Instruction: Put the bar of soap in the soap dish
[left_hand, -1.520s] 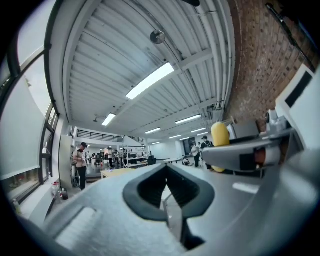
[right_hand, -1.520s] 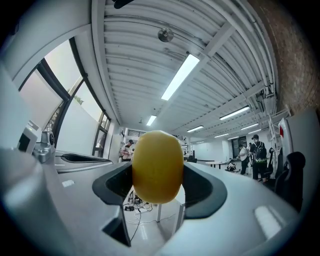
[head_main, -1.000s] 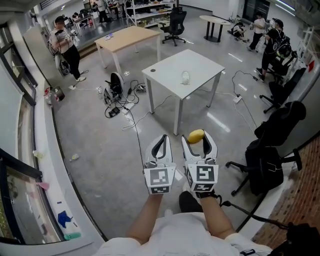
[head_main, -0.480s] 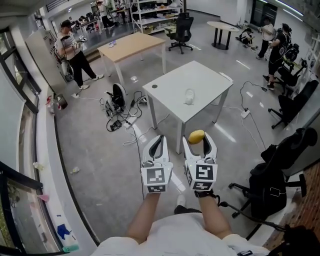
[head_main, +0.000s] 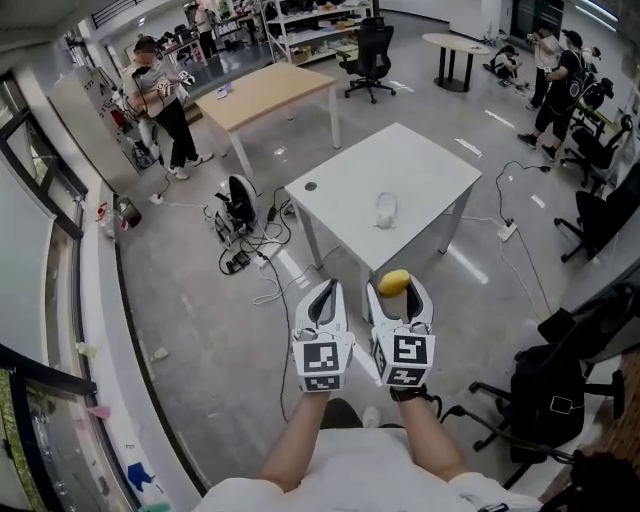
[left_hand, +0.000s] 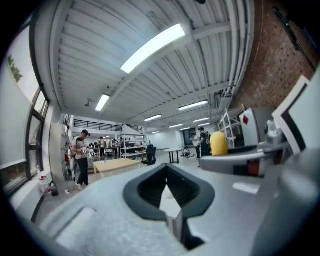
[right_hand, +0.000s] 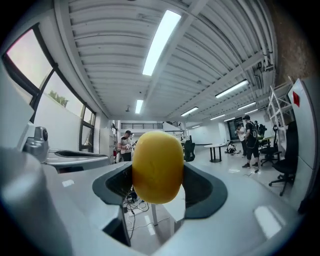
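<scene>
A yellow oval bar of soap (head_main: 394, 282) sits clamped between the jaws of my right gripper (head_main: 399, 291), held out at waist height over the floor. In the right gripper view the bar of soap (right_hand: 157, 166) fills the gap of the right gripper (right_hand: 159, 186). My left gripper (head_main: 323, 297) is beside it, shut and empty; its own view shows the left gripper (left_hand: 168, 176) with jaws meeting and the bar of soap (left_hand: 218, 144) off to the right. A small clear soap dish (head_main: 386, 210) rests on the white table (head_main: 420, 160) ahead.
Cables and a black device (head_main: 238, 205) lie on the floor left of the white table. A wooden table (head_main: 270, 85) stands behind it, with a person (head_main: 165, 100) nearby. Black office chairs (head_main: 545, 395) are at the right. A window ledge (head_main: 110, 330) runs along the left.
The white table has come nearer and more central in the head view. Both grippers keep their pose, the right one still holding the soap. The person at the back has shifted right.
</scene>
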